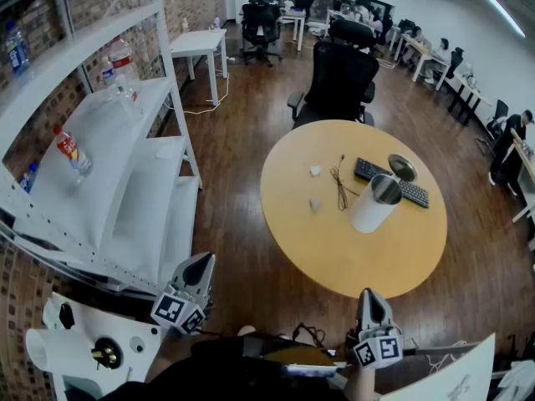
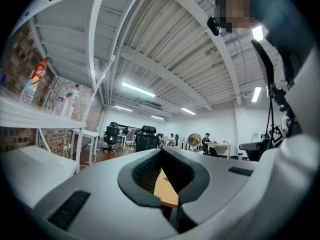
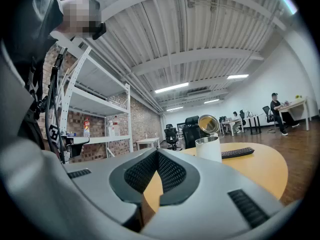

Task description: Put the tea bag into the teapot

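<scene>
I hold my left gripper (image 1: 199, 267) and right gripper (image 1: 371, 299) level, close to my body, jaws together, nothing between them.

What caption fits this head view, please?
Left gripper and right gripper, both shut, face a table with open teapot and tea bags.

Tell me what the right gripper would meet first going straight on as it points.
Probably nothing close: the right gripper, shut, points level over the round table, passing just left of the white teapot. Depth is unclear.
</scene>
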